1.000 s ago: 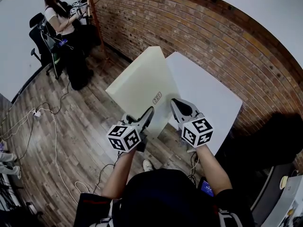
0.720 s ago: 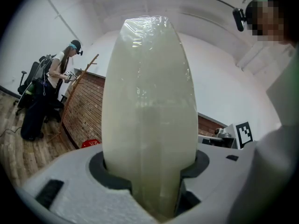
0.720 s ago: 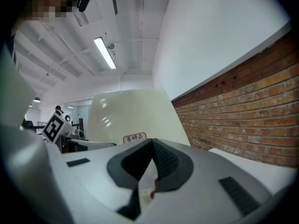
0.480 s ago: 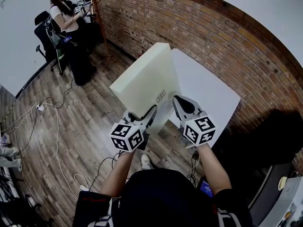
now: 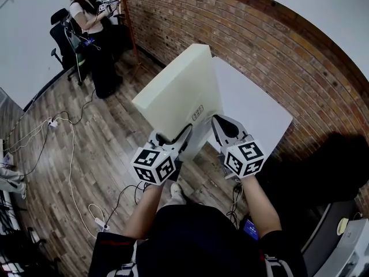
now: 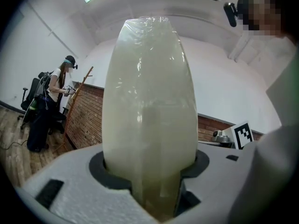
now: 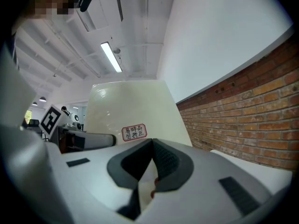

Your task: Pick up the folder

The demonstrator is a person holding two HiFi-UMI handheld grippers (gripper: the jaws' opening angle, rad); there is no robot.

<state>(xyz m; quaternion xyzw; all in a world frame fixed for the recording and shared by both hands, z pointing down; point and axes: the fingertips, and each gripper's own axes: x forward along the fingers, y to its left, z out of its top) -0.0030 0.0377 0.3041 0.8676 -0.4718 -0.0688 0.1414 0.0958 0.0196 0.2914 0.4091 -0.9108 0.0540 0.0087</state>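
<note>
The folder (image 5: 179, 97) is a thick cream case wrapped in clear film, with a small red-framed label (image 5: 197, 113). It hangs tilted in the air beside the white table (image 5: 253, 114), over the wooden floor. My left gripper (image 5: 172, 136) clamps its near lower edge, and in the left gripper view the folder (image 6: 147, 101) stands up between the pads and fills the middle. My right gripper (image 5: 218, 120) is shut, with its tips by the folder's near right corner. In the right gripper view the folder (image 7: 131, 106) rises just behind the closed pads (image 7: 152, 148); nothing clearly shows between them.
A brick wall (image 5: 271, 45) runs behind the table. A person sits on an office chair (image 5: 86, 22) at the far left, next to a wooden stand (image 5: 130, 27). Cables and a power strip (image 5: 63, 149) lie on the wooden floor.
The folder has risen and tipped more upright, and both grippers have moved with it. The left grip holds as before, and the right jaws stay closed.
</note>
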